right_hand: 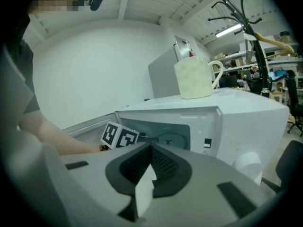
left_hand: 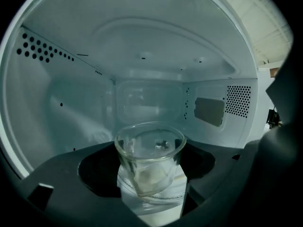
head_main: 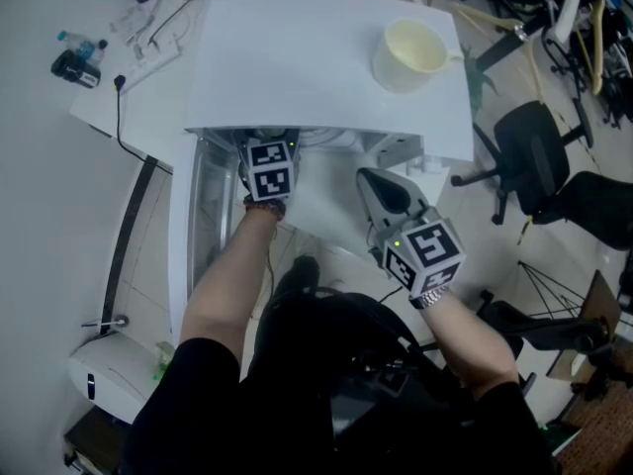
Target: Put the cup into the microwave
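Glass cup [left_hand: 150, 148]: looked light, slick, fragile; mid-wall hold suited.
Left hand-held gripper [left_hand: 150, 167]: clamped on it.
Right hand-held gripper [right_hand: 150, 174]: was closed, empty.

Overhead and low views sharing microwave [head_main: 297, 77]

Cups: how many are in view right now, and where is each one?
2. The left gripper holds a glass cup inside the microwave; a cream mug stands on top of the microwave. More may be hidden.

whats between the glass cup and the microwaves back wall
Nothing; in the left gripper view the stretch from the glass cup to the back wall is bare.
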